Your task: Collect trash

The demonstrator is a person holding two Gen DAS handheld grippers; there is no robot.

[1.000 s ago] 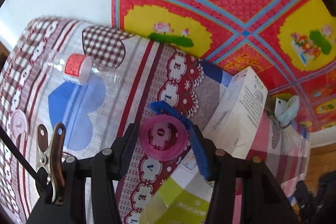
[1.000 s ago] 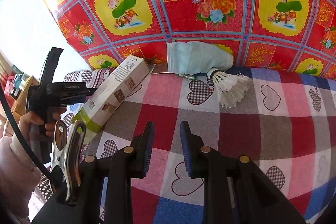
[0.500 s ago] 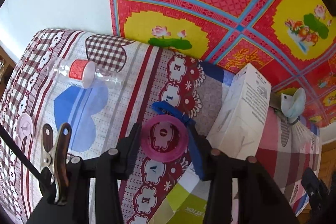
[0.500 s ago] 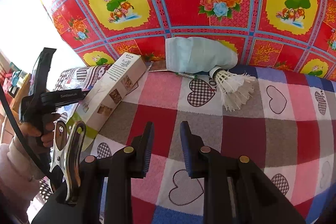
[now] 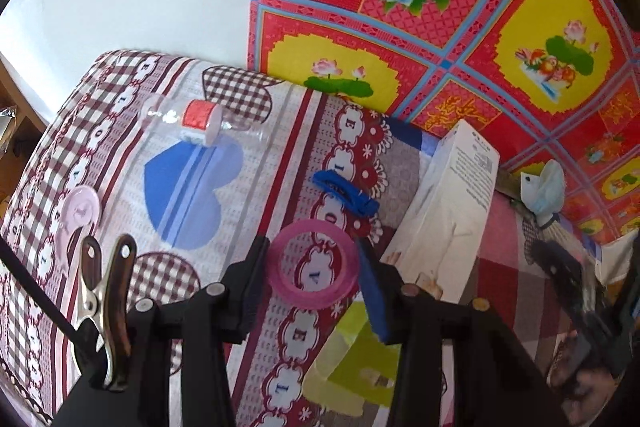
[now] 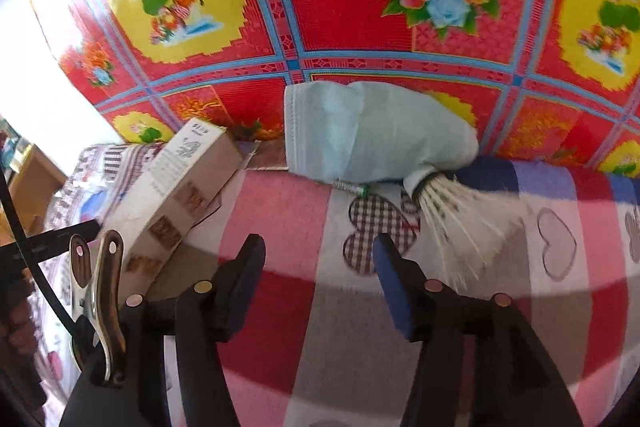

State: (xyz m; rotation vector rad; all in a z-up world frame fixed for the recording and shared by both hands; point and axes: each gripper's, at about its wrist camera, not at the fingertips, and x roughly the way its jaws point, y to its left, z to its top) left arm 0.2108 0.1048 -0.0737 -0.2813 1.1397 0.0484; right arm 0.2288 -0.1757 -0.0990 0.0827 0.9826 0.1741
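1. Where the left wrist camera looks down, the left gripper [image 5: 314, 267] has its fingers closed against the sides of a pink translucent tape ring [image 5: 313, 263], holding it just above the patterned cloth surface [image 5: 120, 187].
2. A crumpled blue strip [image 5: 346, 191] lies on the cloth just beyond the ring.
3. A clear plastic bottle with a red-and-white label [image 5: 200, 121] lies on its side farther back to the left.
4. A long white cardboard box [image 5: 452, 211] lies to the right, its green end near the right finger.
5. In the right wrist view, the right gripper [image 6: 320, 267] is opening, its fingers apart with nothing between them, above the checked cloth.
6. A pale blue face mask [image 6: 360, 135] rests against the red floral backdrop [image 6: 340, 7].
7. A white feather shuttlecock [image 6: 460, 219] lies just beside the mask, right of the fingers.
8. A thin green-tipped stick [image 6: 352, 187], too small to tell apart further, lies under the mask's edge.
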